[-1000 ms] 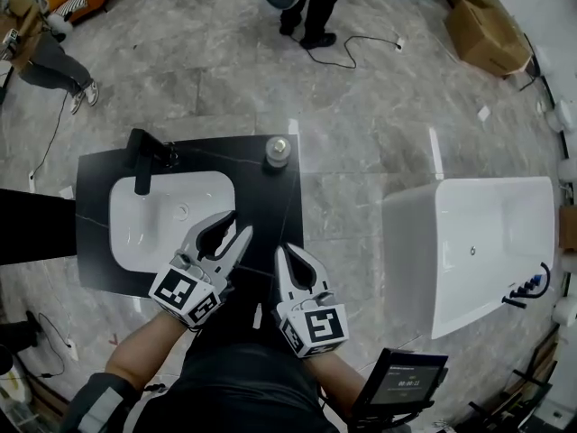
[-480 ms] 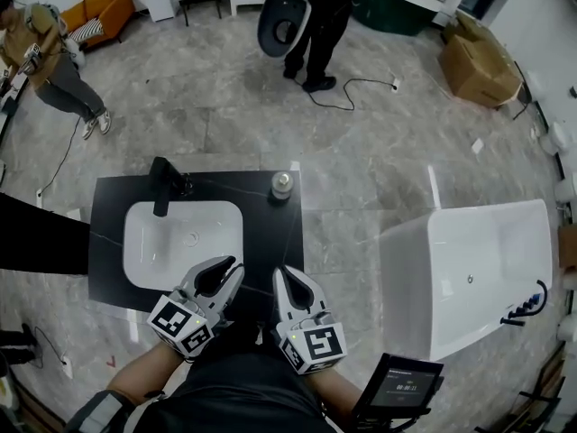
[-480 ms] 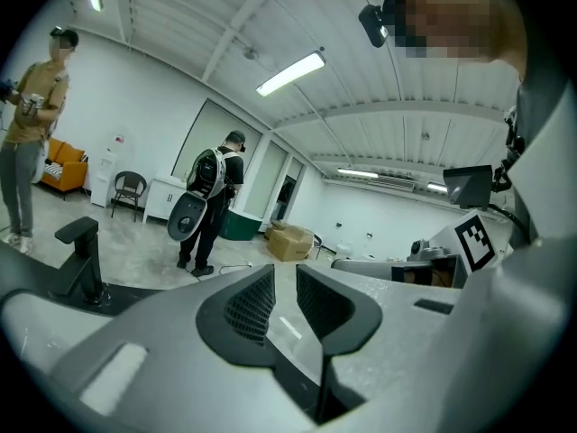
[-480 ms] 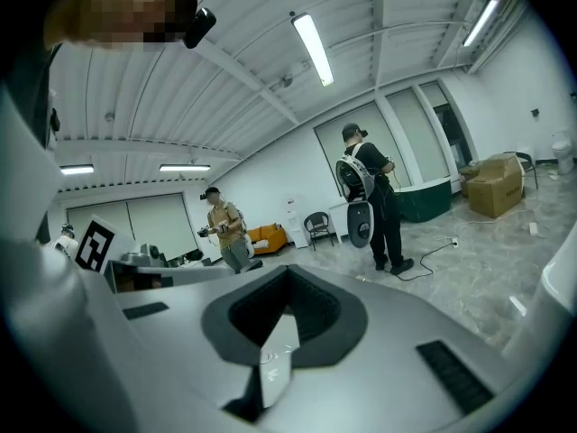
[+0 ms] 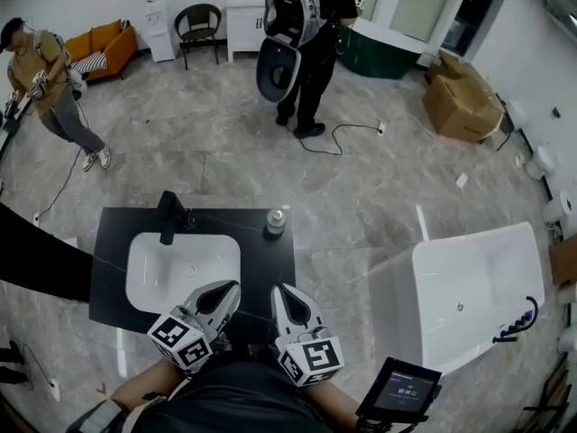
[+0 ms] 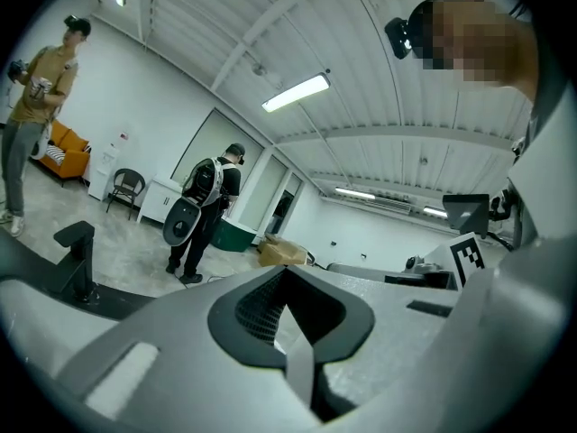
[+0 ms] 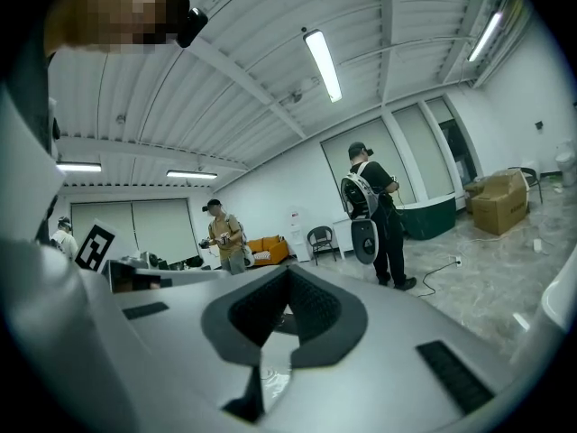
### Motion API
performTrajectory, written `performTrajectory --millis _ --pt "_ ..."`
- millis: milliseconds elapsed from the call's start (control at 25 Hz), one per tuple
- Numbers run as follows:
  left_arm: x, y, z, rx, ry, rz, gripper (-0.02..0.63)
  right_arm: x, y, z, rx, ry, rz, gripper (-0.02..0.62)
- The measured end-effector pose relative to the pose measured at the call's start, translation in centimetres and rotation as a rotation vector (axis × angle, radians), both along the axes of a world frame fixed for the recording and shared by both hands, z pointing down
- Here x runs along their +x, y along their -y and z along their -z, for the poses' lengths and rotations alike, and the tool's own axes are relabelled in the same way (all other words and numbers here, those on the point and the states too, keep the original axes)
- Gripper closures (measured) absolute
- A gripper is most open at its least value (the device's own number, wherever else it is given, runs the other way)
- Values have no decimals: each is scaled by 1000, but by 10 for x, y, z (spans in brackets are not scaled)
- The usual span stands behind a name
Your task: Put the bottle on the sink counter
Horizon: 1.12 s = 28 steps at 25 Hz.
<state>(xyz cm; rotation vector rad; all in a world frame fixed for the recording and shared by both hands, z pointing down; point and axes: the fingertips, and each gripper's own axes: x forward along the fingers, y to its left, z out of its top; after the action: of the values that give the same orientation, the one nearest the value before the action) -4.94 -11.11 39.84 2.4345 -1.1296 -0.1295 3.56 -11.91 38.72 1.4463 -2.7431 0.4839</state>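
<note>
Bottle (image 5: 275,222) upright by counter (image 5: 267,276) far right corner, bathtub (image 5: 469,298) well apart

We see a dark sink counter (image 5: 266,269) on the grey stone floor (image 5: 361,197), white basin (image 5: 180,271) set in it, black faucet (image 5: 169,215) behind the basin, a bottle (image 5: 275,222) upright at its far right corner.

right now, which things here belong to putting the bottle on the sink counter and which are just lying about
Job: bottle, sink counter.
Lying about: bathtub, cardboard box, chair, orange sofa.
</note>
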Motion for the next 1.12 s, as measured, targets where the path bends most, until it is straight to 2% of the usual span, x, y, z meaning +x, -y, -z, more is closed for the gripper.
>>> performTrajectory --millis 240,800,1120 --pt "-13 7 4 -34 -38 70 603 2 -5 14 29 -3 -5 600" --pt "0 1 26 39 -51 14 603 -5 -9 59 184 -15 -4 600" --pt "-2 10 32 64 -38 23 603 2 -6 64 211 -24 -27 600"
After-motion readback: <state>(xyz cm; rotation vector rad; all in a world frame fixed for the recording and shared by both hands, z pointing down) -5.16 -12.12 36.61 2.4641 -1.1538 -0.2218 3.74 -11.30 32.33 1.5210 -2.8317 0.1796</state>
